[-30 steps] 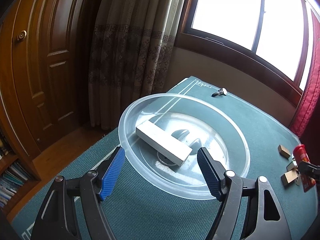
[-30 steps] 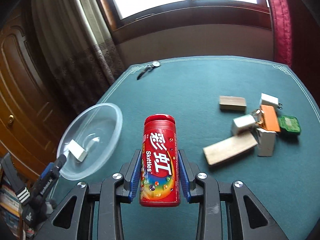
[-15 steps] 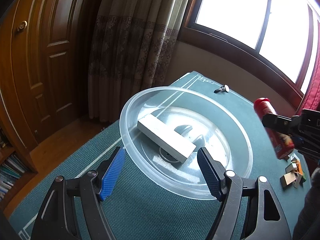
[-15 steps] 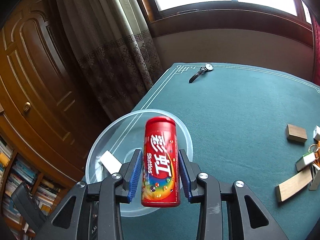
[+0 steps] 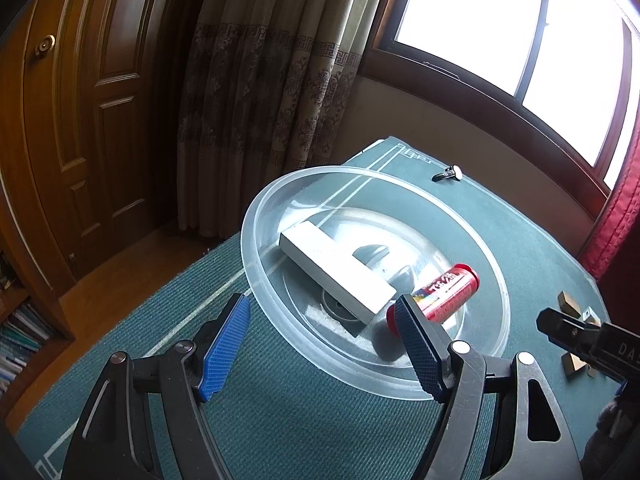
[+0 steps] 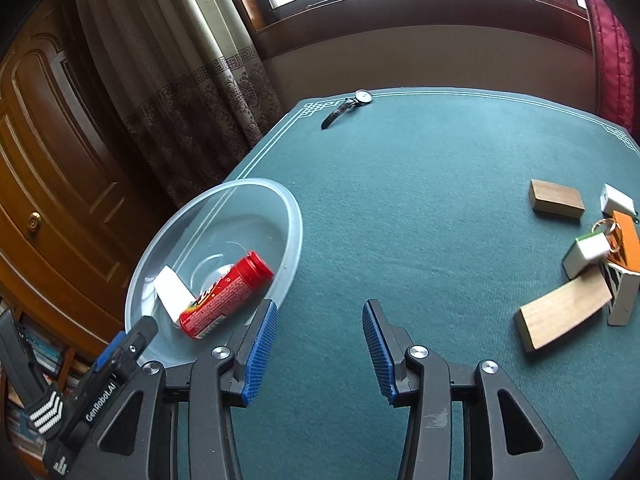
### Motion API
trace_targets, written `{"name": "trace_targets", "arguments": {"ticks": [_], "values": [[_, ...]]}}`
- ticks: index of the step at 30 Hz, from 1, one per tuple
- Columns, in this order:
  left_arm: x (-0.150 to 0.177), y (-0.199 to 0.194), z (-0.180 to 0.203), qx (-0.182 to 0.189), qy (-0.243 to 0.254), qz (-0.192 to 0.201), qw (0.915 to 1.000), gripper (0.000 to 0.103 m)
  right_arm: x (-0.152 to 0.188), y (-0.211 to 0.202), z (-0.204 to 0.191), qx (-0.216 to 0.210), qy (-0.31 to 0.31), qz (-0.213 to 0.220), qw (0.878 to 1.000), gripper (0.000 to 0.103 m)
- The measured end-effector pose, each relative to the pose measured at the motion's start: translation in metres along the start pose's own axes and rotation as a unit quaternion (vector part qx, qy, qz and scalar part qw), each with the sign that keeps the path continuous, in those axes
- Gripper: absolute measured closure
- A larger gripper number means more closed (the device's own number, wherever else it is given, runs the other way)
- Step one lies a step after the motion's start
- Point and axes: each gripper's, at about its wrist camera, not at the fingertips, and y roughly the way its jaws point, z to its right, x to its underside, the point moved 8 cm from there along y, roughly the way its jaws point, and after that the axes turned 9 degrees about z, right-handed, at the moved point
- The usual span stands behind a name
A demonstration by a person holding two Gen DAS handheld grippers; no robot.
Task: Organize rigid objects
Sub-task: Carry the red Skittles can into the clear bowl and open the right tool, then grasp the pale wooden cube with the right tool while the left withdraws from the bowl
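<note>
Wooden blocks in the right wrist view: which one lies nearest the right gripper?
The long, pale wooden plank, lying flat and angled by the clutter pile. The shorter, darker block sits farther back on the table, apart from the pile.

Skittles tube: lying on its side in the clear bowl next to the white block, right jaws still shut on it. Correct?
Not quite. The right gripper is open and empty, its jaws spread over bare green cloth, as the right wrist view shows. The rest holds: the Skittles tube lies on its side in the clear bowl beside the white block.
</note>
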Motion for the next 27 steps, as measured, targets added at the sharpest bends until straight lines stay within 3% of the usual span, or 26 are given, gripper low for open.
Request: {"name": "trace_targets", "arguments": {"ticks": [11,27], "values": [[0.001,0.0,-0.002,-0.008,0.001,-0.002,1.0,0.027,0.036,-0.025,0.044,0.059,-0.022,0.007,0.998,0.055],[-0.002,-0.008,-0.001,-0.026,0.01,0.015,0.9995,0.027,0.047,-0.066,0.131,0.14,0.042,0.034,0.989,0.055]]}}
